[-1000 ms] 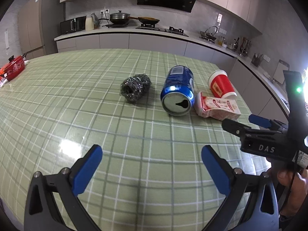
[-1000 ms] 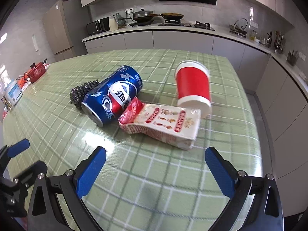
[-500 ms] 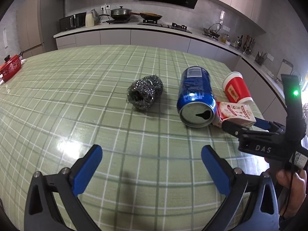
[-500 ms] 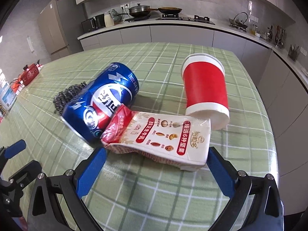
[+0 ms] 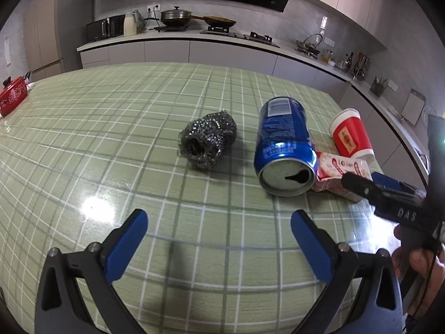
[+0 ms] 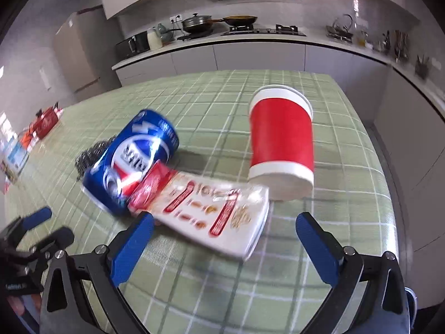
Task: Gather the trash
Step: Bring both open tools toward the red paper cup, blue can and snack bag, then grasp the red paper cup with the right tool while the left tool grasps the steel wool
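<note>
A blue soda can [image 5: 283, 144] lies on its side on the green checked table [image 5: 111, 128], open end toward me. A steel wool scrubber [image 5: 208, 142] lies left of it. A white-and-red snack wrapper [image 6: 211, 211] lies against the can [image 6: 133, 164], and a red paper cup [image 6: 281, 142] lies tipped behind the wrapper. My left gripper [image 5: 219, 236] is open and empty, short of the scrubber and can. My right gripper [image 6: 225, 236] is open, its fingers either side of the wrapper's near end. It also shows in the left wrist view [image 5: 370, 181].
A red pot [image 5: 12, 97] sits at the table's far left edge. The table's right edge [image 6: 389, 194] drops off beside the cup. A kitchen counter with stove and pans [image 5: 194, 25] runs along the back wall.
Both grippers have moved forward toward the trash. The right gripper has closed in on the wrapper, which now reaches between its open fingers. The items have not moved.
</note>
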Demonstrator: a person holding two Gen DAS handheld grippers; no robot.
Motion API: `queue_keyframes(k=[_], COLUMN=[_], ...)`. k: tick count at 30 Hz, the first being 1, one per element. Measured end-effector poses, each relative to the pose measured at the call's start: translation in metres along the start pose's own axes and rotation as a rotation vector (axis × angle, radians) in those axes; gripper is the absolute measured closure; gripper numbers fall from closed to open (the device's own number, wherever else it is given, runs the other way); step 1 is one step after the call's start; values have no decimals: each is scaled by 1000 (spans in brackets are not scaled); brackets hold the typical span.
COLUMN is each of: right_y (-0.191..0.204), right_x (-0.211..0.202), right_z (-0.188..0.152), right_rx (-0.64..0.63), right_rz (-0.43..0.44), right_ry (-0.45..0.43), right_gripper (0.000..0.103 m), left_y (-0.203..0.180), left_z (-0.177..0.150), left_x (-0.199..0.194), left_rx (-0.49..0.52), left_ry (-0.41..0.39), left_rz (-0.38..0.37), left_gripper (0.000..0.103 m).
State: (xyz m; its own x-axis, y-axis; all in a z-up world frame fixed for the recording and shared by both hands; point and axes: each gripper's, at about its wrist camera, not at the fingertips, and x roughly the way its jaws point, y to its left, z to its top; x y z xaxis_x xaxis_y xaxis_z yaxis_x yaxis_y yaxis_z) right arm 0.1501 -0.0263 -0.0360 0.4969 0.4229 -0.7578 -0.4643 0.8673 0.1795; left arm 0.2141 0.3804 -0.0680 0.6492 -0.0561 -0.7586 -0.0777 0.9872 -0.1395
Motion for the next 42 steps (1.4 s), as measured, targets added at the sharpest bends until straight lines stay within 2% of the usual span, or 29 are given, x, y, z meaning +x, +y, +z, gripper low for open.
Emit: queue_keyframes(k=[4, 8, 11, 13, 14, 23, 29, 33, 38, 42], right_y=[3, 20, 17, 10, 7, -18, -34, -37, -36, -37], right_x=[2, -1, 0, 2, 1, -9, 10, 21, 30, 35], right_z=[4, -5, -6, -2, -1, 16, 40, 46, 49, 49], right_rx=[8, -41, -46, -28, -19, 44, 92, 97, 92, 98], right_rz=[84, 114, 48, 43, 41, -6, -34, -36, -45, -51], right_ry=[-7, -13, -21, -13, -11, -60, -46, -30, -21, -11], right_gripper=[0, 1, 2, 12, 12, 12, 12, 12, 18, 25], left_y=[0, 1, -2, -4, -4, -1, 17, 21, 21, 25], left_z=[-2, -5, -3, -1, 1, 25, 40, 42, 47, 49], left_x=[2, 4, 3, 2, 2, 13, 23, 33, 51, 60], left_rx=[7, -6, -10, -15, -19, -10, -14, -10, 7, 5], left_ry=[13, 18, 3, -12, -17, -54, -55, -35, -10, 13], left_rz=[8, 16, 19, 7, -1, 19, 35, -13, -19, -40], left_gripper=[0, 0, 0, 0, 0, 3, 8, 8, 16, 28])
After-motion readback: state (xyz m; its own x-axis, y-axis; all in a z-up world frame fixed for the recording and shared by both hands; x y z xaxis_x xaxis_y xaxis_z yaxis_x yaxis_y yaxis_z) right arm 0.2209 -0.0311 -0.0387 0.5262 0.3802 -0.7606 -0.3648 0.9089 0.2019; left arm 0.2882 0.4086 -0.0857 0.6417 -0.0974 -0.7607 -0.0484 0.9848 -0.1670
